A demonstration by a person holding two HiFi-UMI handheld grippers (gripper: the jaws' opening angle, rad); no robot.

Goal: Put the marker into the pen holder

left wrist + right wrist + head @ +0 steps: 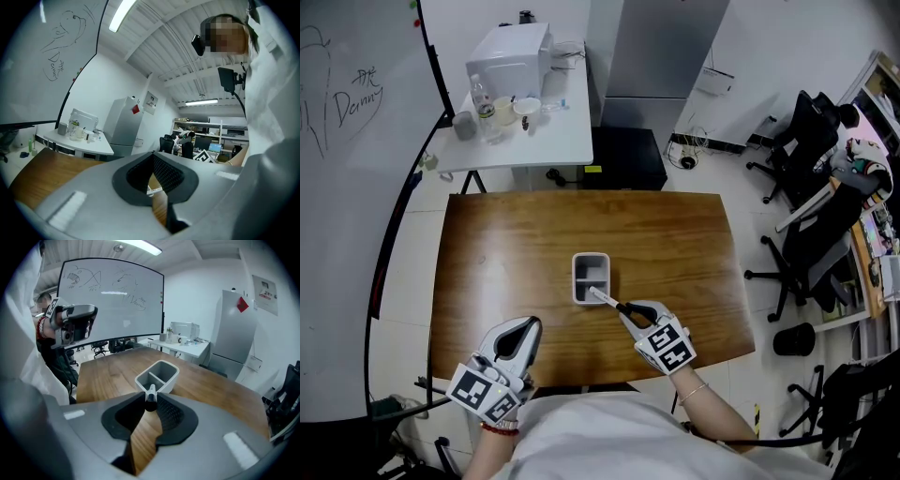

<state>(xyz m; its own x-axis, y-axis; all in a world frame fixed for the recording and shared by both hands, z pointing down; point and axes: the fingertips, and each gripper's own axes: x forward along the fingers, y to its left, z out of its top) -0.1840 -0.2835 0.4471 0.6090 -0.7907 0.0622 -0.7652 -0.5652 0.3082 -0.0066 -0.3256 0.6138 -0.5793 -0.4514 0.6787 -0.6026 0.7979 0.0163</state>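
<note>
One marker (606, 299) is pinched at its dark end in the right gripper (624, 310), its white end over the near edge of the grey holder (577, 278) at the middle of the desk (506, 244). Left gripper (528, 325), jaws together and empty, hangs well apart at the near left.

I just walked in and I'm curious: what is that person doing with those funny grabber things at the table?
A person holds a gripper in each hand over a wooden table. The right gripper is pinching a marker and pointing its tip at the pen holder, right at its near rim. The marker is not inside yet. The left gripper is shut with nothing in it and hangs near the table's front edge.
</note>
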